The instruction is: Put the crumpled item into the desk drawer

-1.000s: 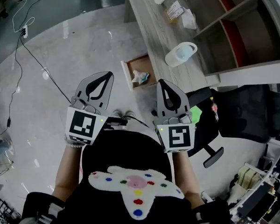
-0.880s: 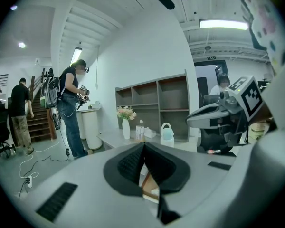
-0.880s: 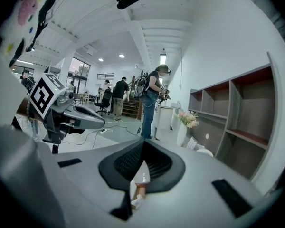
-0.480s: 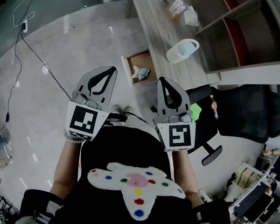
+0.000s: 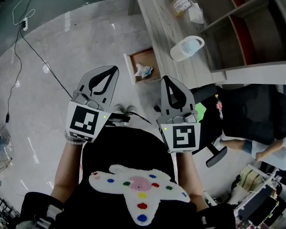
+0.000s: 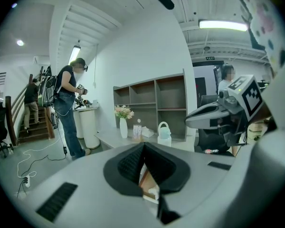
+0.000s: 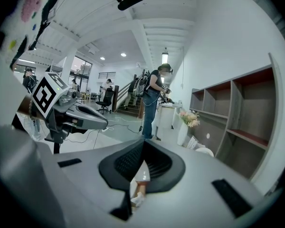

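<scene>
Since the crumpled item (image 5: 144,71) already lies inside the open desk drawer (image 5: 142,57), a pale wad on the wooden bottom toward its nearer edge, neither tool has anything to carry. The left gripper (image 5: 112,72) hangs below and to the left of the drawer, its fingers pressed together tip to tip around an empty loop. Its own view looks through that loop at the drawer's wood and a scrap of the pale wad. The right gripper (image 5: 166,80) hangs just below the drawer and a little to its right, jaws likewise closed on nothing. Both are held close to the person's body, apart from the drawer. That looks like a resting hold after the drop, and the likely remaining step is pushing the drawer shut. Right of the drawer runs the desk (image 5: 162,27), and beyond its near corner stands a dark office chair (image 5: 250,113).
</scene>
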A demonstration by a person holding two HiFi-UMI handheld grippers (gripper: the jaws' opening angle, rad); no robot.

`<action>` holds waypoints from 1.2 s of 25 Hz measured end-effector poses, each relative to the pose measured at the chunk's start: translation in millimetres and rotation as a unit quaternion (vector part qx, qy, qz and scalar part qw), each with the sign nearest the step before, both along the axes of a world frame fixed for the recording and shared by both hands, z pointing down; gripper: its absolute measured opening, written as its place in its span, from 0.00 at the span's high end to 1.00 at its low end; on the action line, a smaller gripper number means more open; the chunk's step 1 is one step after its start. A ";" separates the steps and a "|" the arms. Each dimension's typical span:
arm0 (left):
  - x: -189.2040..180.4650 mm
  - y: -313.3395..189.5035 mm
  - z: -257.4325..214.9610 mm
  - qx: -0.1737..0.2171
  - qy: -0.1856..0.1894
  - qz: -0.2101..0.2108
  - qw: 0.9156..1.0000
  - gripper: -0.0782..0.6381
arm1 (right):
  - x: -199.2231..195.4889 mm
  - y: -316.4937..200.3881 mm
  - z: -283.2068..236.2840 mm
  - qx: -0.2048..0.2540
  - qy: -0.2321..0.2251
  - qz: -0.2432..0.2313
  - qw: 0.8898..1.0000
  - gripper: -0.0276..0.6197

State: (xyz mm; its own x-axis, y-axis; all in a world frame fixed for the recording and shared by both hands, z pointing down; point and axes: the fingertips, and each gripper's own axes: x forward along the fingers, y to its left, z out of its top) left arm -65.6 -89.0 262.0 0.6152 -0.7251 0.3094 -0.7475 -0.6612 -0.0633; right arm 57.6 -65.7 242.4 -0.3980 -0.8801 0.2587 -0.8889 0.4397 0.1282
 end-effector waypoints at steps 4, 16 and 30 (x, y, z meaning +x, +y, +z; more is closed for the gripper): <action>0.0 1.9 2.3 -0.002 0.000 0.003 1.000 0.88 | -0.7 1.2 2.0 -0.002 0.002 0.001 1.000 0.95; -1.7 3.9 3.8 -0.003 -0.001 0.002 1.000 0.88 | -3.0 2.0 1.5 0.000 0.003 -0.002 1.000 0.95; -3.2 11.2 1.0 -0.001 0.000 0.004 1.000 0.88 | -8.7 9.6 0.9 -0.001 0.006 -0.005 1.000 0.95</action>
